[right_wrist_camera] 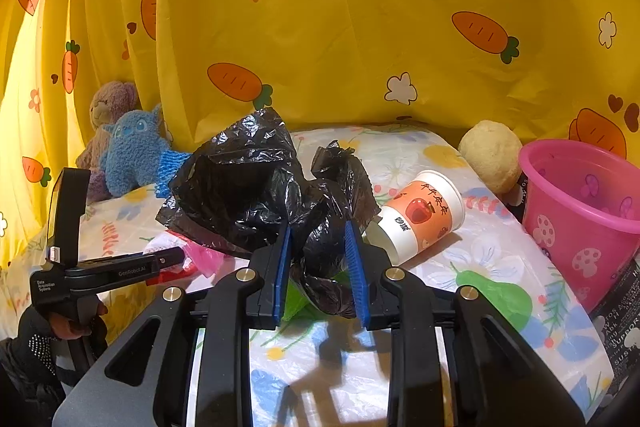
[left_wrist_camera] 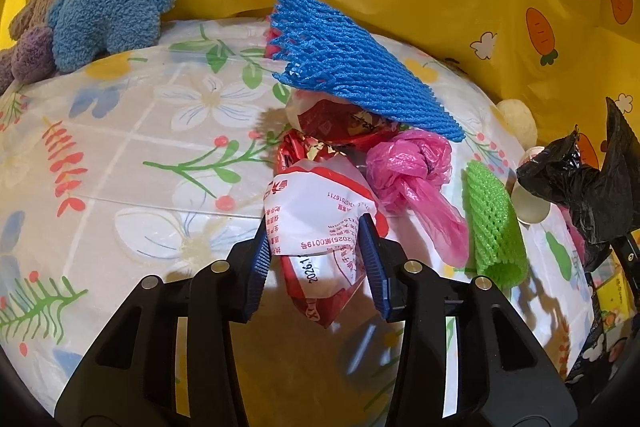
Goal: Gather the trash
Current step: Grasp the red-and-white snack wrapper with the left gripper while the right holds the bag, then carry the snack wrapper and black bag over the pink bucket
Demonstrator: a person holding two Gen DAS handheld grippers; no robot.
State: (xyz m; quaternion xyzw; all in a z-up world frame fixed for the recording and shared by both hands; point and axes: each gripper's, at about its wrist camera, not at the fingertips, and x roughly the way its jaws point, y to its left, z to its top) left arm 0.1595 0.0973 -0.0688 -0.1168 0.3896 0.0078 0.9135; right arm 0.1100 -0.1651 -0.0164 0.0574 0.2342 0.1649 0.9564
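Trash is in both claws: the left claw point(left_wrist_camera: 316, 251) is squeezed onto a red and white wrapper point(left_wrist_camera: 320, 223), and the right claw point(right_wrist_camera: 318, 259) is pinched shut on a crumpled black bag point(right_wrist_camera: 256, 187). Just past the left claw lie a pink bag point(left_wrist_camera: 412, 167), a green net point(left_wrist_camera: 496, 227) and a blue net point(left_wrist_camera: 352, 59), and beside the right claw lies a paper cup point(right_wrist_camera: 420, 215) with a pink bucket point(right_wrist_camera: 580, 211) further right. It looks like the picking-up step, so next each piece likely needs lifting clear and carrying over to the bucket.
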